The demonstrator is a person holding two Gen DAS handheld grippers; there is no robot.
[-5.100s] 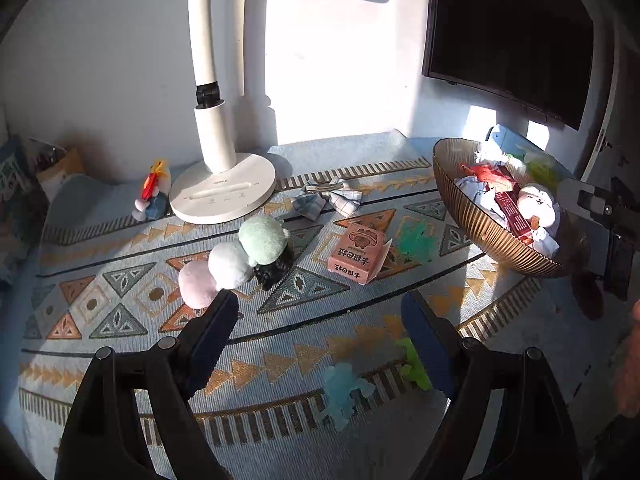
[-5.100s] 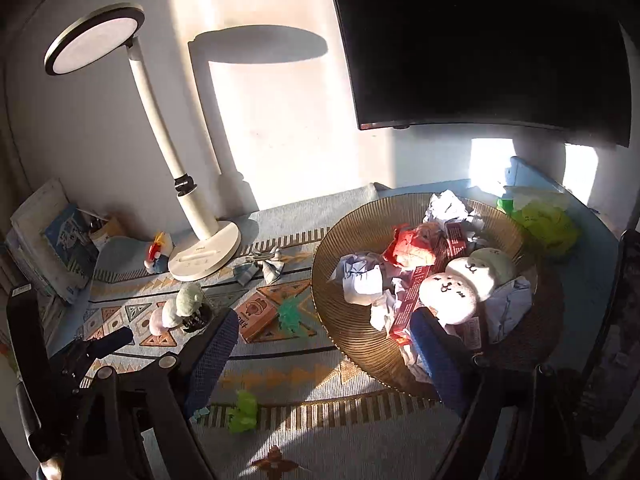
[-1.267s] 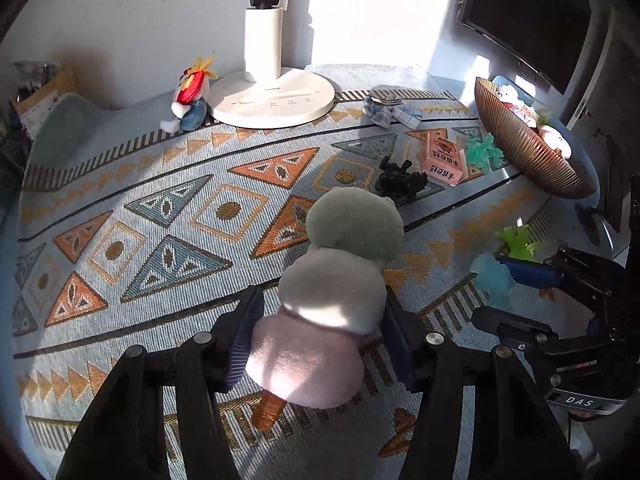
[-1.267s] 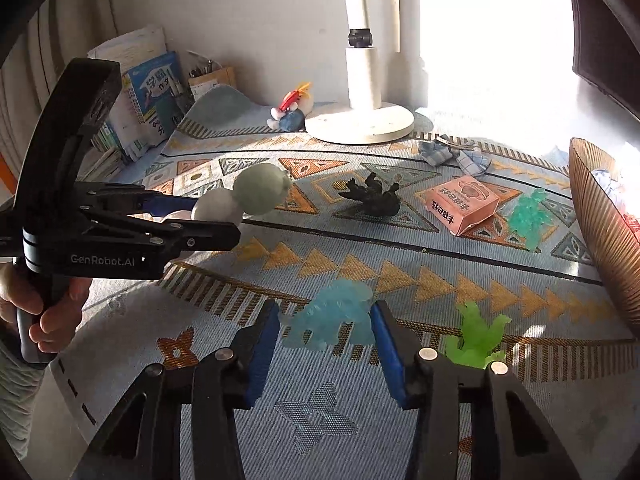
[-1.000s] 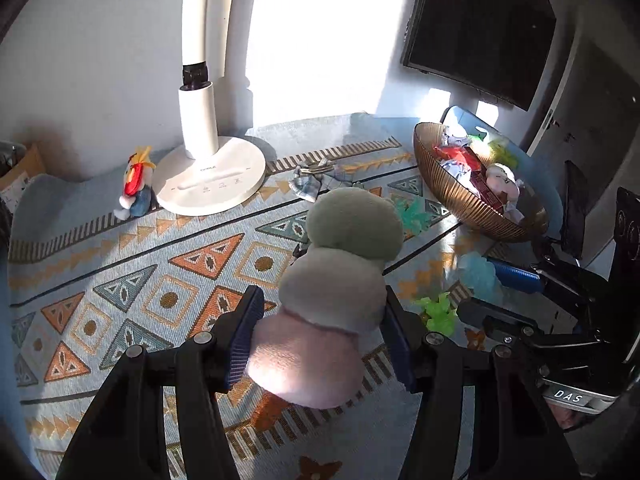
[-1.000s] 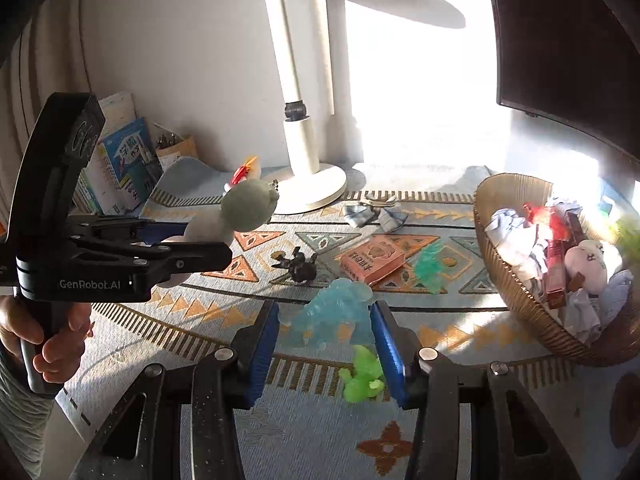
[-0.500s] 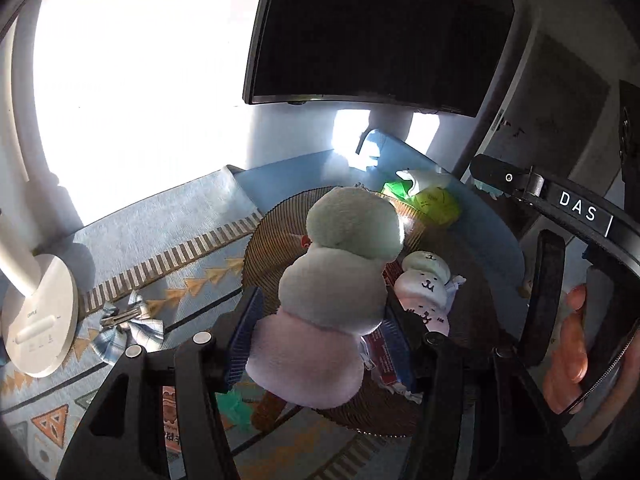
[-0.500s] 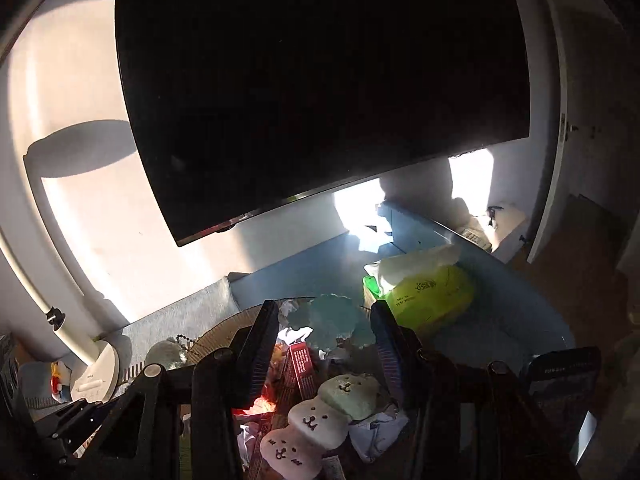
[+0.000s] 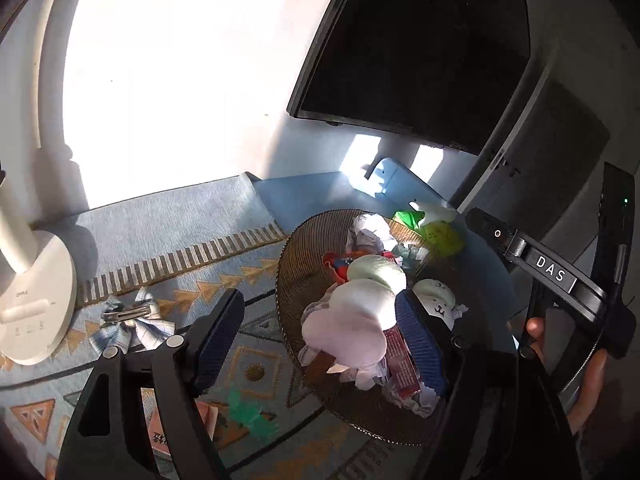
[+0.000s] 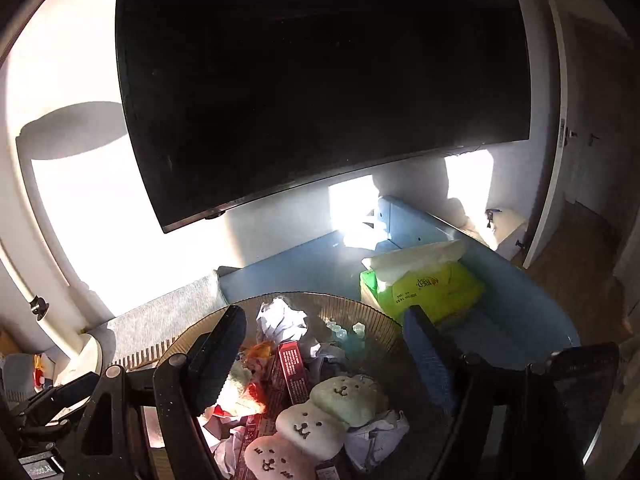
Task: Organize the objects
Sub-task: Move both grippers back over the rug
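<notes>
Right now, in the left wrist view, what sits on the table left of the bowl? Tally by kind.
Lamp: 1
Bow clip: 1
Teal toy: 1
Pink box, partly behind the claw: 1
Total: 4

Hard sunlight blows out the white wall (image 9: pixel 168 80) in both wrist views, with the lamp head's shadow (image 10: pixel 76 130) cast crisp across it. The dark screen (image 10: pixel 320 80) and basket (image 9: pixel 304 264) sit in deep shade, while fisheye distortion bends and blackens every frame edge.
</notes>
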